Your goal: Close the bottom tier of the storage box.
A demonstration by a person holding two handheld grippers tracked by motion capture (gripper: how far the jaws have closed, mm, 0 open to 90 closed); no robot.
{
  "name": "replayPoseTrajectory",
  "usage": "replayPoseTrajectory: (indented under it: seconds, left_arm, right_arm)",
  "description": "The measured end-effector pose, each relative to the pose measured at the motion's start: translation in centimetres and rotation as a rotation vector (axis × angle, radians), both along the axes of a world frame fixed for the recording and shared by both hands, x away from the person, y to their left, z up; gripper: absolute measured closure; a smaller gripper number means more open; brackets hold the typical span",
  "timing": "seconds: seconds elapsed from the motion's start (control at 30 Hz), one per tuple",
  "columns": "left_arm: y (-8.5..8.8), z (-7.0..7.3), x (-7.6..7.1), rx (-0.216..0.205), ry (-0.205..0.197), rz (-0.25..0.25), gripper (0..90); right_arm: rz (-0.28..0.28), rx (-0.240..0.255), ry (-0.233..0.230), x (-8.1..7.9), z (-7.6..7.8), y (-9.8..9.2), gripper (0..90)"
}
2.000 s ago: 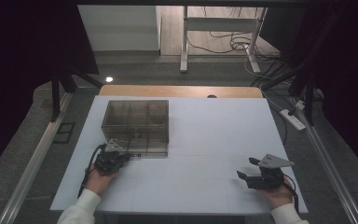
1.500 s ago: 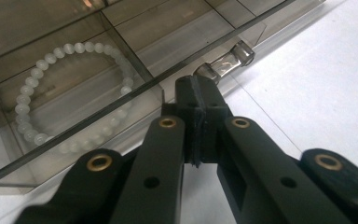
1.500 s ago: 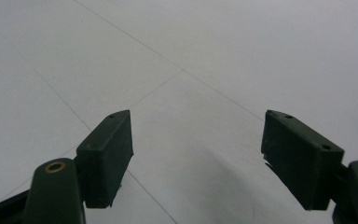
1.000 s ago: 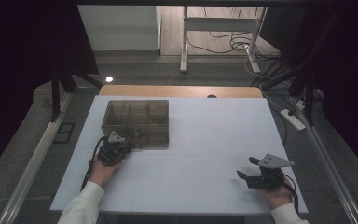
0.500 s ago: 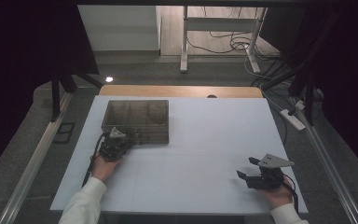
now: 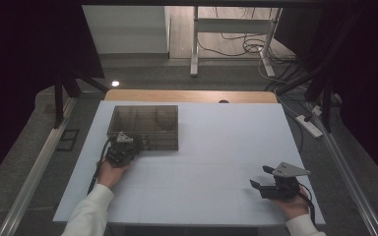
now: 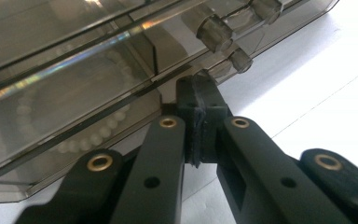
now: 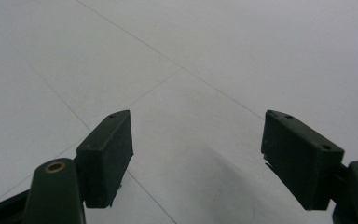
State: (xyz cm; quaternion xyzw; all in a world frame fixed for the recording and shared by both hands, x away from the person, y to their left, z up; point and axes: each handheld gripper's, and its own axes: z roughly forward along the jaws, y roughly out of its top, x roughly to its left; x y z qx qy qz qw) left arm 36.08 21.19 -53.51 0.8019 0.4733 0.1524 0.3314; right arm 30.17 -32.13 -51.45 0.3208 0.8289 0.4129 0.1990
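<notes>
At the near-left corner of the smoked plastic organizer box [image 6: 145,125], the left gripper [image 6: 126,147] now sits with its tips against the front wall; two seconds back it was lower on the table [image 6: 216,147], clear of the box, and it has crept up to the corner since. Its jaws are pressed together with nothing between them, pads [image 7: 200,116] edge to edge in the left gripper view, nose touching the box's front edge beside two stubby clear pegs [image 7: 214,32], possibly hinge or latch parts. Likely read: it's set to nudge the box or work the lid, not to pick anything. Right gripper [image 6: 268,183] sits well off to the right of the box near the front table edge, unchanged over all frames, jaws spread over bare white surface [image 8: 191,70], holding nothing. Hard to tell: whether the lid is shut or latched, and what's inside. Behind the tinted wall there's a faint ring of pale beads [image 7: 93,135], too murky to confirm. High view is too small to show the contact point, and compartment dividers are barely visible.
</notes>
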Motion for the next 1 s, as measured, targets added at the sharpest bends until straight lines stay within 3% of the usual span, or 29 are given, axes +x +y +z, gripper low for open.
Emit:
replayPoseTrajectory:
  seconds: [0.3, 0.53, 0.7, 0.93, 1.0]
  left_arm:
    - [0.2, 0.3, -0.4, -0.004, -0.004, -0.001, 89.3]
    - [0.4, 1.2, -2.3, -0.007, -0.028, -0.027, 89.3]
    - [0.6, 2.1, -3.8, -0.014, -0.055, -0.043, 89.2]
    - [0.7, 2.7, -5.7, -0.060, -0.083, -0.075, 89.1]
    - [0.8, 2.7, -6.2, -0.083, -0.087, -0.077, 80.2]
  right_arm:
    - [0.001, 0.000, 0.002, 0.0, 0.0, 0.0, 24.8]
    - [0.000, 0.029, 0.001, 0.2, 0.0, -0.2, 24.9]
    - [0.013, 0.021, 0.003, 0.4, -0.2, -0.1, 24.9]
    - [0.007, 0.030, 0.000, 0.2, 0.0, -0.2, 24.9]
    - [0.009, 0.028, -0.005, -0.1, 0.1, -0.2, 24.8]
